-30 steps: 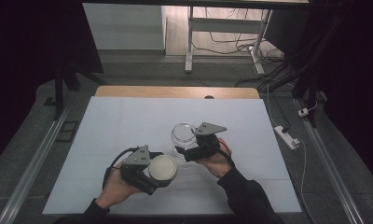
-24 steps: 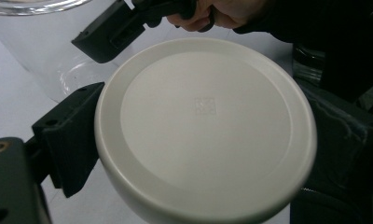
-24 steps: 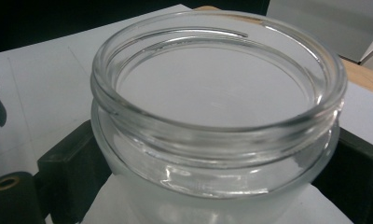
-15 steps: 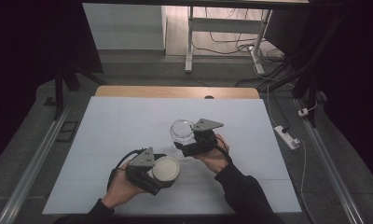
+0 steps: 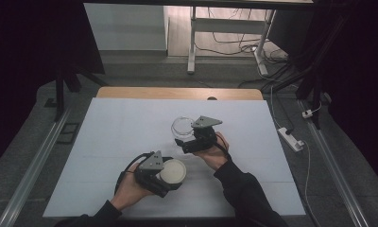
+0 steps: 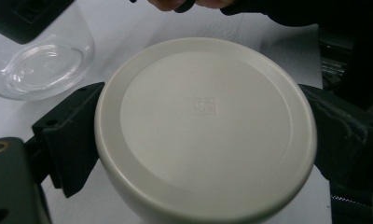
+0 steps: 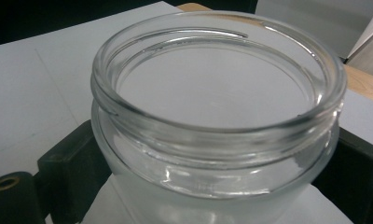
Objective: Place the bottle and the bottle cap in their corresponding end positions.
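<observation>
Lid off, jar open; capping not yet done.
My left gripper (image 5: 170, 174) is clamping the lid (image 6: 205, 126) at lower centre; my right gripper (image 5: 183, 142) is gripping the jar (image 7: 217, 126) mid-frame.

jar (image 7: 217, 121) base: cut off | lid (image 6: 205, 128) bottom edge: cut off

Two hand-held black grippers (image 5: 180, 143), (image 5: 170, 182), each topped by a grey three-cornered plate and trailing a black cable; blocky black jaws with brass-ringed screw holes. The person wears dark long sleeves (image 5: 241, 189).
</observation>
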The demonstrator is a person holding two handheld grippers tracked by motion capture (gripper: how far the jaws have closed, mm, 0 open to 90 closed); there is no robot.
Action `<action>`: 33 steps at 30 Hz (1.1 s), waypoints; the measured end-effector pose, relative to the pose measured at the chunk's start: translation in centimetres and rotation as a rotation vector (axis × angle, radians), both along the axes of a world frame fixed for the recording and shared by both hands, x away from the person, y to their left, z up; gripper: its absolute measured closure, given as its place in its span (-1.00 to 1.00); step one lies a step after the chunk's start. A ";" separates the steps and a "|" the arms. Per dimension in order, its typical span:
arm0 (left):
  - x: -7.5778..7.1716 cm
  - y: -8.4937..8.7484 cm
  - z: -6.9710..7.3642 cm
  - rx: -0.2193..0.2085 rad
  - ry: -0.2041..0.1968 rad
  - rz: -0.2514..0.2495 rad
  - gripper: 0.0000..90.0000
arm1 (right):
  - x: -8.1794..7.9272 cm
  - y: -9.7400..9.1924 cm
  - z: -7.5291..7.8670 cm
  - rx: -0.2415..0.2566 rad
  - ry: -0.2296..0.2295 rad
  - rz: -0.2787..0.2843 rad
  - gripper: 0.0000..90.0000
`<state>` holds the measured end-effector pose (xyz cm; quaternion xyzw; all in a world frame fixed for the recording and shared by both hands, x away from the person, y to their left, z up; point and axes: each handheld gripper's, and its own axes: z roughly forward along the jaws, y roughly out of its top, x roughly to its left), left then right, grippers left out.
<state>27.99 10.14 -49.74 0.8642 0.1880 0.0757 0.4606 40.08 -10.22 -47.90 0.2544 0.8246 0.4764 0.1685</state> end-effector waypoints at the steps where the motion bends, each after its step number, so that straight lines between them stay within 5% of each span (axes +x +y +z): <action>1: 0.1 -0.1 -0.1 0.003 0.004 0.000 -0.82 | 0.3 0.1 -0.1 -0.001 0.000 -0.005 -0.85; 33: 2.3 -2.9 -3.3 0.110 0.021 0.026 -0.82 | 4.3 1.8 -1.8 -0.003 -0.005 -0.052 -0.86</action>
